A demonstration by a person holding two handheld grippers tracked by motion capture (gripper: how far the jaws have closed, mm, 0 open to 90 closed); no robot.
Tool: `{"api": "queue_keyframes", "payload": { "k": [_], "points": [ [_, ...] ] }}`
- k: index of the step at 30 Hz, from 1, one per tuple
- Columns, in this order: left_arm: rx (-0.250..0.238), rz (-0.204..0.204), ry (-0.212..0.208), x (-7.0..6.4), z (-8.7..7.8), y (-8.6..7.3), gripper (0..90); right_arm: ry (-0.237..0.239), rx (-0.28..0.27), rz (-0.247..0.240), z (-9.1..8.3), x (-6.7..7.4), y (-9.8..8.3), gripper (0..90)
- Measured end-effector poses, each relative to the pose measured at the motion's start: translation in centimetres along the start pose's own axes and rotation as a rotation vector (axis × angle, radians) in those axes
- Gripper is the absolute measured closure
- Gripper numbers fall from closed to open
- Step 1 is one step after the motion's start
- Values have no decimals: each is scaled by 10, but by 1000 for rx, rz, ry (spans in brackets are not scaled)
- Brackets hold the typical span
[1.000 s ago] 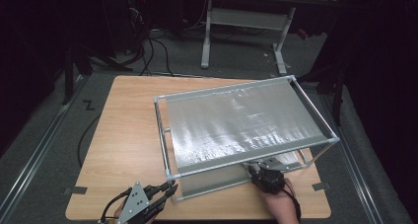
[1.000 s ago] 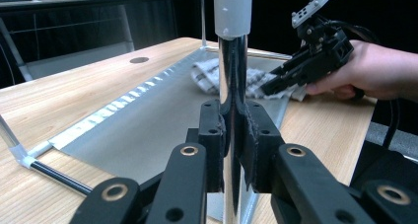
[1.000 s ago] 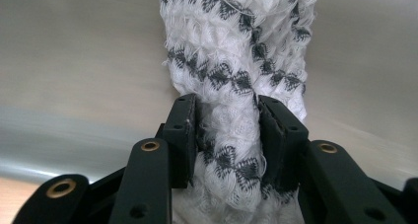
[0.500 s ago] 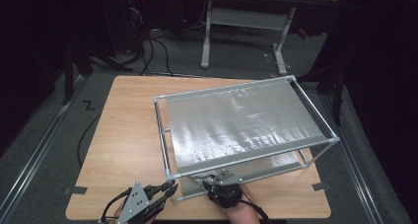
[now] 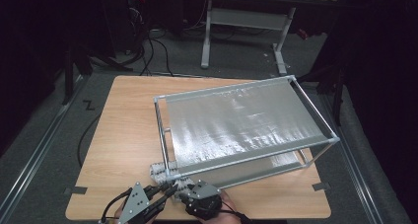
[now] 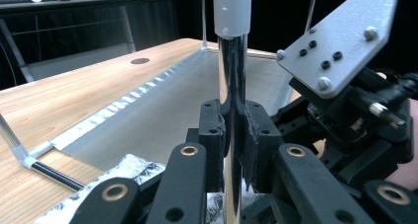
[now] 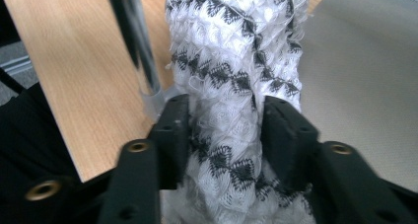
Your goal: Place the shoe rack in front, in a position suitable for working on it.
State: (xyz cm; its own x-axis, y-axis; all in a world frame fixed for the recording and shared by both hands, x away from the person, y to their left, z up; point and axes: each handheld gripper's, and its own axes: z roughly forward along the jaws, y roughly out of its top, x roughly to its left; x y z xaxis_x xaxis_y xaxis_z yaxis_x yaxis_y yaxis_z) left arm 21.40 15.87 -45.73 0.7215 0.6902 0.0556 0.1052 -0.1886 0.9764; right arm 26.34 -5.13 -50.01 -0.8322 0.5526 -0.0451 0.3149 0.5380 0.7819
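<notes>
Two grips are being kept: rack post [image 6: 231, 86] clamped by L gripper [image 6: 231, 145], frame centre; soft, light cloth [image 7: 236, 86] bunched between R gripper [image 7: 222, 130] jaws, which have just been opening — best pinched at a thick fold.

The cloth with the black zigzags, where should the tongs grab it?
Grab the cloth at its bunched-up part by the rack's near corner post, coming from the table's near edge. Bunched, it makes a thick fold that fits between the right tongs; its flat parts give nothing to pinch.

My left tongs [image 5: 165, 191] are clamped tight; my right tongs [image 5: 183, 194], just beside them, have just been opening, their pads [image 7: 173, 130] wider apart.
</notes>
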Motion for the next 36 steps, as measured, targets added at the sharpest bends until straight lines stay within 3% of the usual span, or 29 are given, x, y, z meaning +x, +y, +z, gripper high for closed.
{"api": "queue_keyframes", "payload": {
  "k": [3,6,8,10,11,13,14,15,20,21,23,24,25,27,29,30,31,33,36],
  "points": [
    [0,0,1,0,0,0,801,-24,-3,23,2,-3,0,478],
    [0,-1,1,0,0,0,801,-4,-6,49,3,-7,-1,493],
    [1,0,7,-1,0,0,801,55,-1,82,4,-11,-2,564],
    [2,0,8,-1,0,0,801,70,2,100,4,-12,-2,596],
    [1,1,8,-1,0,0,801,89,2,95,3,-11,-2,685],
    [1,1,7,-1,0,0,801,77,-7,41,3,-9,-2,752],
    [2,2,7,-1,0,0,801,56,4,34,1,-5,-3,770],
    [2,2,7,-1,0,0,801,34,-26,-29,2,-5,-3,777],
    [2,4,6,-1,0,0,801,-37,-58,-47,-14,-9,-1,780],
    [2,3,5,-1,0,0,801,-103,-92,-44,-32,-20,-4,780],
    [3,6,5,-1,0,1,801,-191,-108,-35,-54,-33,-13,779],
    [3,6,5,-1,0,1,801,-191,-108,-35,-54,-33,-13,779],
    [5,5,5,-1,0,1,800,-288,-91,-48,-75,-48,-25,777],
    [4,4,4,0,0,1,800,-366,-72,-5,-95,-65,-43,777],
    [5,3,3,0,0,1,801,-413,-34,59,-109,-82,-62,776],
    [5,3,3,0,0,1,801,-413,-34,59,-109,-82,-62,776],
    [4,3,4,0,1,1,802,-452,16,109,-115,-96,-77,777],
    [4,2,3,0,1,1,801,-468,70,147,-110,-105,-85,777],
    [5,-2,12,2,4,1,802,-477,98,142,-98,-112,-84,776]
  ]
}}
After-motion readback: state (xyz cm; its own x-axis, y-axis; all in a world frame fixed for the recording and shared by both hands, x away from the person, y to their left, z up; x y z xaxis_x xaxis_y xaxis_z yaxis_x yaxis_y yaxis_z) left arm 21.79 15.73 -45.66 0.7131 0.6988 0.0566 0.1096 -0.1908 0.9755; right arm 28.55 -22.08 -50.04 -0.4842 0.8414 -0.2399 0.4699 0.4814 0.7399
